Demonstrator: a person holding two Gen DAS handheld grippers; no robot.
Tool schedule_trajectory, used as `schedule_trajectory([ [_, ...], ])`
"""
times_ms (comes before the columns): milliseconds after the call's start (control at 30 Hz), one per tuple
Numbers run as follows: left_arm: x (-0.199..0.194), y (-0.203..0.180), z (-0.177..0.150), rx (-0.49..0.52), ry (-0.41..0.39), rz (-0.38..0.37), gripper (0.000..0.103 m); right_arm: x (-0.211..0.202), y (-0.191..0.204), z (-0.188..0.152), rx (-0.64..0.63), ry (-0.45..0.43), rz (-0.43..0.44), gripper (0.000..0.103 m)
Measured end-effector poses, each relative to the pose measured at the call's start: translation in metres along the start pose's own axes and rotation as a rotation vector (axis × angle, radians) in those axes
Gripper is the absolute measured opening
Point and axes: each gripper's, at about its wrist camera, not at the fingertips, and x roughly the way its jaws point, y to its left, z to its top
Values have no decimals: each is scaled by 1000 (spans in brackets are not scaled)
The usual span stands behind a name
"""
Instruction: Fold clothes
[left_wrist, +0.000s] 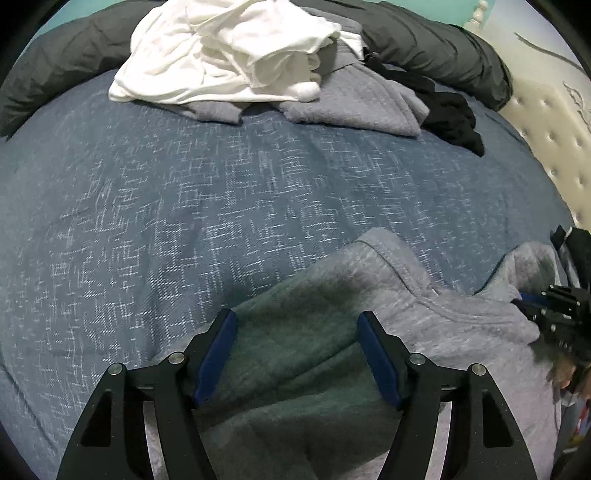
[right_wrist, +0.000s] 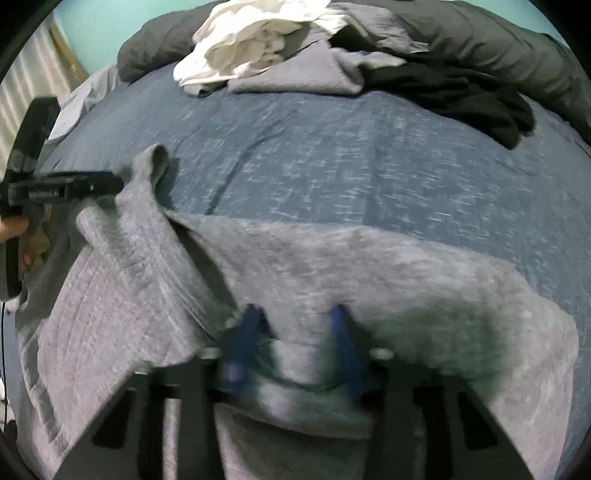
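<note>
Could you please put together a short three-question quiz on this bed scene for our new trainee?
1. True or false: the left gripper is clamped shut on the grey garment.
2. Which lies on top of the pile at the far end of the blue bedspread? A) white clothing B) a red towel C) a pair of shoes
3. What sits between the blue pads of the right gripper?

Key
1. False: its jaws stand wide apart over the fabric.
2. A: the white clothing lies over grey pieces, beside a black garment.
3. A bunched fold of the grey garment, though that view is blurred.
</note>
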Motion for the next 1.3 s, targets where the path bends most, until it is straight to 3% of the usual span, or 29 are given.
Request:
schedule_trajectory([
  [33, -1, -2, -1, 12, -6, -4, 53, -2, -3, -1, 10, -7, 0, 9],
  [67, -2, -4, -2, 29, -6, -5, 29, -3, -3, -2, -1, -8, -6, 8],
  [133, -4, -12, -6, 64, -9, -7, 3, -8, 5, -3, -46, -17, -35, 6],
  [167, -7, -16, -8, 82, -15, -6, 0, -12, 7, -2, -56, -28, -36, 6],
  [467, -64, -21, -4, 114, -163, 10, 0, -67, -23, 33, 67, -206, 56, 5],
  [600, -82, -17, 9, 96, -196, 5, 0, -78, -26, 64, 80, -234, 35, 5],
  [700, -79, -24, 10, 124, -158, -23, 0, -81, -27, 85, 56, -212, 6, 5],
  [800, -61, -34, 6, 144, -97, -32, 1, -54, -37, 107, 75, -102, 10, 5],
  [833, -57, -35, 5, 148, -89, -30, 8, -42, -43, 109, 103, -52, 18, 5],
  [867, -53, -37, 3, 152, -83, -27, 25, -31, -49, 111, 130, -8, 17, 6],
  [900, -48, -38, 1, 156, -77, -24, 35, -28, -53, 110, 144, -8, 16, 7],
  [933, -44, -40, -1, 160, -71, -21, 49, -27, -56, 108, 155, -24, 15, 11],
  [1000, -36, -42, -4, 168, -58, -25, 50, -34, -61, 100, 159, -87, 6, 44],
  [1067, -28, -43, -6, 170, -46, -20, 50, -46, -74, 88, 185, -166, -26, 59],
  [1167, -16, -44, -9, 170, -21, -16, 53, -52, -95, 74, 214, -179, -11, 59],
  [1300, -2, -44, -12, 187, 9, 18, 55, -35, -94, 58, 109, -59, -24, 59],
])
